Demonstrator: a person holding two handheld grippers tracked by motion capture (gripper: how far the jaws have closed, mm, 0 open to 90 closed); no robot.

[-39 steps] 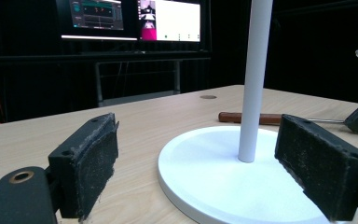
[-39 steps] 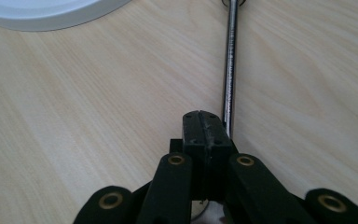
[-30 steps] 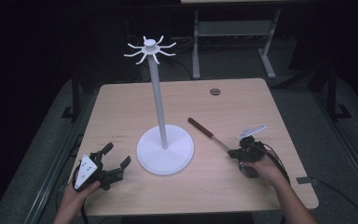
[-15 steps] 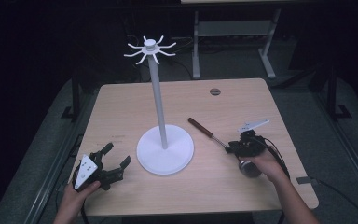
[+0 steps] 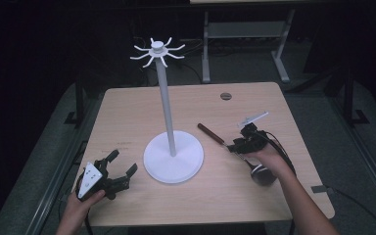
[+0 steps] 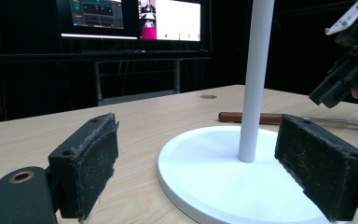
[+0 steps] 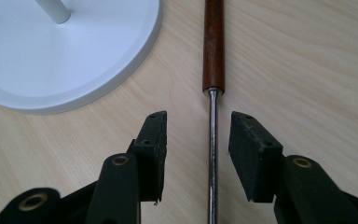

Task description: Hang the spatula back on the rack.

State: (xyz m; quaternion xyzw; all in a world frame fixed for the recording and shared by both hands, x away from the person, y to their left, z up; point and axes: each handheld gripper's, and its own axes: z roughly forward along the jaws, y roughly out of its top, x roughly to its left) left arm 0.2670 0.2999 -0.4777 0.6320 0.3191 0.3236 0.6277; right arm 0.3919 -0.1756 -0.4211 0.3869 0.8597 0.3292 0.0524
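On the counter (image 5: 127, 112), the stand (image 5: 173, 155) sits near the middle. The ladle (image 5: 210, 133) lies just right of its base, handle pointing away towards the far side. The right gripper (image 5: 238, 145) hangs over the ladle's shaft, jaws on either side. The left gripper (image 5: 122, 171) rests at the near left, left of the base.

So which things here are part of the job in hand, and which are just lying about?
In the job:
- right gripper, open, jaws either side of the metal shaft
- ladle, wooden handle, lying flat on the table
- white hook stand, probably where it will hang

Lying about:
- left gripper, open, resting idle
- small dark disc near the far edge
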